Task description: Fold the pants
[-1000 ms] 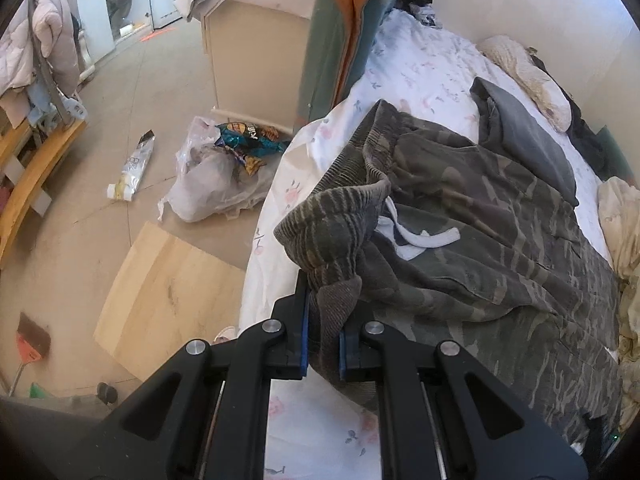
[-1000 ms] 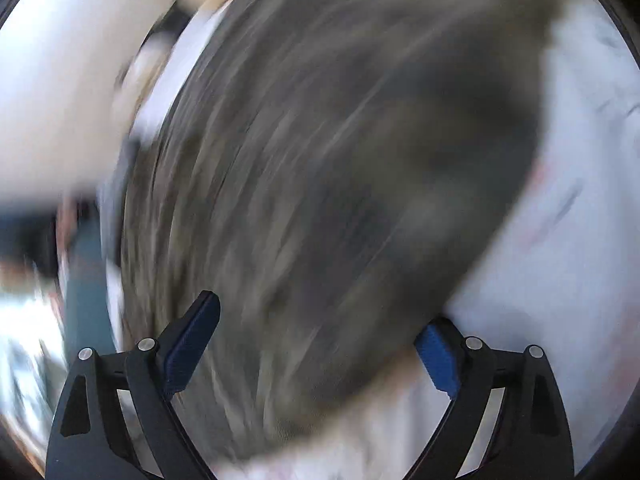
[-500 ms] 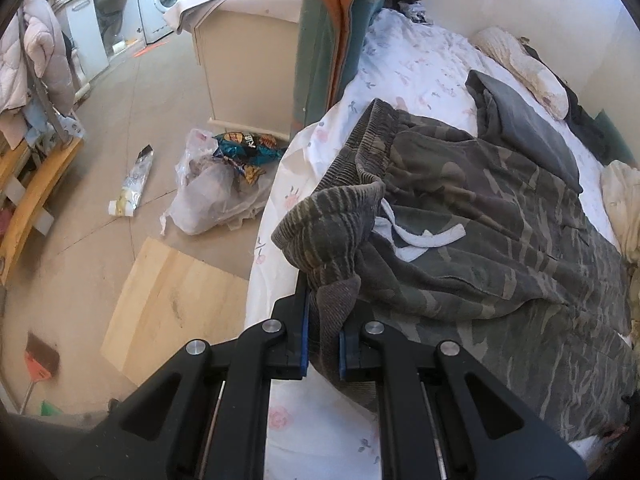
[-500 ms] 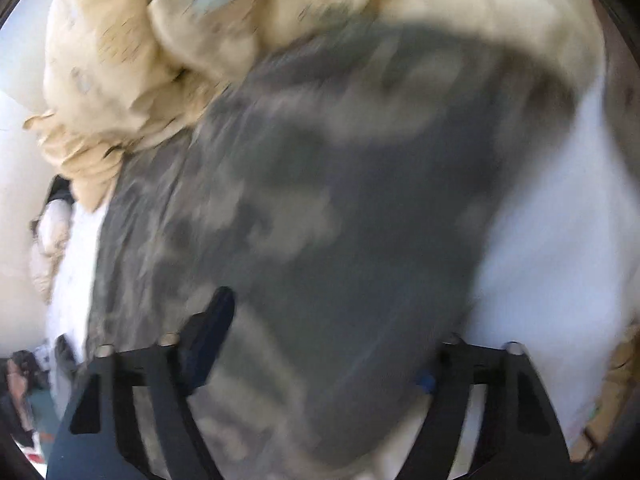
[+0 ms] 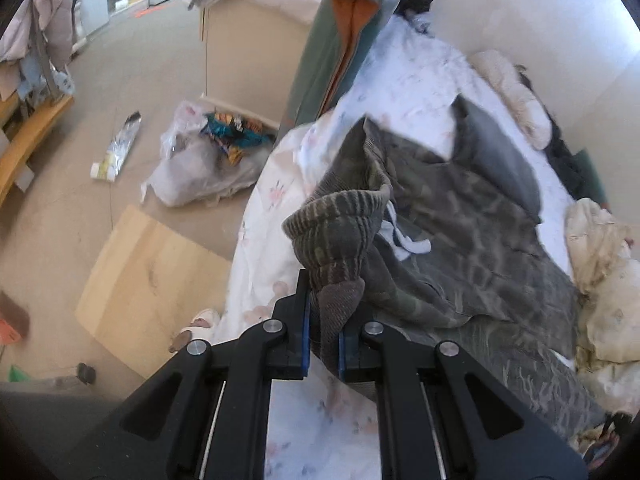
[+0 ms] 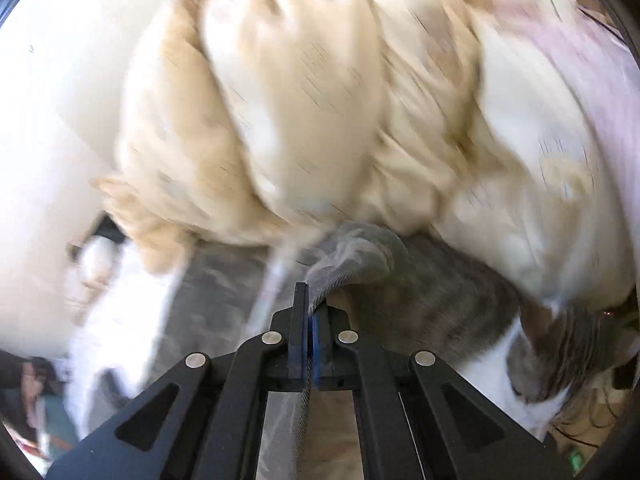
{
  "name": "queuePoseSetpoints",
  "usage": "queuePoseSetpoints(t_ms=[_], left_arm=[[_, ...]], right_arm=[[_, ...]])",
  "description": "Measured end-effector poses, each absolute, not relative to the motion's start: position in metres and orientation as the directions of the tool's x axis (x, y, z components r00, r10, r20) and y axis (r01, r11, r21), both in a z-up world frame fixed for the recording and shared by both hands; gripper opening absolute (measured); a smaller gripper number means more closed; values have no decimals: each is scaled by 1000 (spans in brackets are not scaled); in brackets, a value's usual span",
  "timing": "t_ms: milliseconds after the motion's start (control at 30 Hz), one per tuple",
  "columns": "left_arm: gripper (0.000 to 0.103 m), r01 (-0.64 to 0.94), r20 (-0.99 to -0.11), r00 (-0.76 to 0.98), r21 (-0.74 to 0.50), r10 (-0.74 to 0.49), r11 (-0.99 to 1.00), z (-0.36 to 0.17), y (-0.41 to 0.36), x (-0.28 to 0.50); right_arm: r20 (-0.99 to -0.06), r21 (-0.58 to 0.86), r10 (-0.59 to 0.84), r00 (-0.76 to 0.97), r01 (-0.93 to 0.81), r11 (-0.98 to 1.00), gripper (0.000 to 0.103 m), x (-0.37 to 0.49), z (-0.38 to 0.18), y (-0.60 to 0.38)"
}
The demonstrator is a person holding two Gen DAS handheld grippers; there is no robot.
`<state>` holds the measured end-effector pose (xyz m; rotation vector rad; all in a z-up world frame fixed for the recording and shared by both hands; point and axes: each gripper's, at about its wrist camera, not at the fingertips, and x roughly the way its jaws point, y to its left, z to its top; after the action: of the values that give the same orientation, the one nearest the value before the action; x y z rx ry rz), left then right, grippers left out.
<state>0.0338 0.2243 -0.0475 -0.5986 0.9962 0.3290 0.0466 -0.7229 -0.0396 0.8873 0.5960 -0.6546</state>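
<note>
Camouflage pants [image 5: 472, 240] lie spread across the white flowered bed sheet [image 5: 404, 80]. Their ribbed waistband [image 5: 340, 232] bunches up over my left gripper [image 5: 323, 328], which is shut on it at the bed's near edge. A white drawstring [image 5: 408, 242] hangs beside the waistband. In the blurred right wrist view, my right gripper [image 6: 310, 320] is shut on a fold of the pants [image 6: 352, 260] at their other end, lifted off the bed. More pants cloth [image 6: 440, 312] trails below and to the right of it.
A rumpled beige duvet [image 6: 320, 100] is piled just beyond the right gripper and shows as the duvet [image 5: 604, 280] at the right of the left wrist view. A grey garment [image 5: 496, 152] lies past the pants. On the floor are a plastic bag [image 5: 204, 168], a wooden board [image 5: 148, 284] and a cabinet [image 5: 248, 44].
My right gripper, open wide over the pants before, has shut on a fold of them and swung up toward the duvet. The left gripper rose slightly with the waistband.
</note>
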Motion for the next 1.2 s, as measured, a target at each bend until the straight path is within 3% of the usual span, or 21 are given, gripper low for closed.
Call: queuePoseSetpoints(t_ms=[67, 167, 367, 567, 700, 867, 1033, 1133, 1200], left_arm=[[7, -512, -856, 516, -336, -29, 790, -30, 233, 27], [7, -530, -883, 468, -305, -26, 791, -30, 238, 30], [7, -570, -934, 357, -211, 8, 794, -57, 228, 57], [8, -514, -937, 346, -161, 32, 842, -50, 225, 102], [8, -440, -953, 303, -152, -13, 885, -52, 231, 147], [8, -381, -955, 294, -154, -38, 911, -55, 236, 200], [10, -403, -970, 238, -139, -43, 905, -93, 244, 268], [15, -414, -980, 194, -115, -36, 903, -115, 246, 287], [41, -405, -992, 116, -83, -39, 910, -125, 242, 286]], right_arm=[[-671, 532, -254, 696, 692, 488, 0, 52, -16, -726], [-681, 450, -257, 686, 668, 592, 0, 79, 6, -728], [-704, 396, -206, 680, 617, 680, 0, 144, -4, -714], [-706, 342, -182, 685, 554, 759, 0, 209, -4, -696], [-722, 265, -223, 655, 559, 786, 0, 259, -6, -696], [-779, 129, -245, 577, 531, 838, 0, 361, -37, -691], [-837, 28, -252, 486, 497, 867, 0, 454, -93, -671], [-869, -7, -248, 428, 492, 871, 1, 491, -130, -657], [-925, -61, -225, 306, 466, 883, 2, 506, -163, -648]])
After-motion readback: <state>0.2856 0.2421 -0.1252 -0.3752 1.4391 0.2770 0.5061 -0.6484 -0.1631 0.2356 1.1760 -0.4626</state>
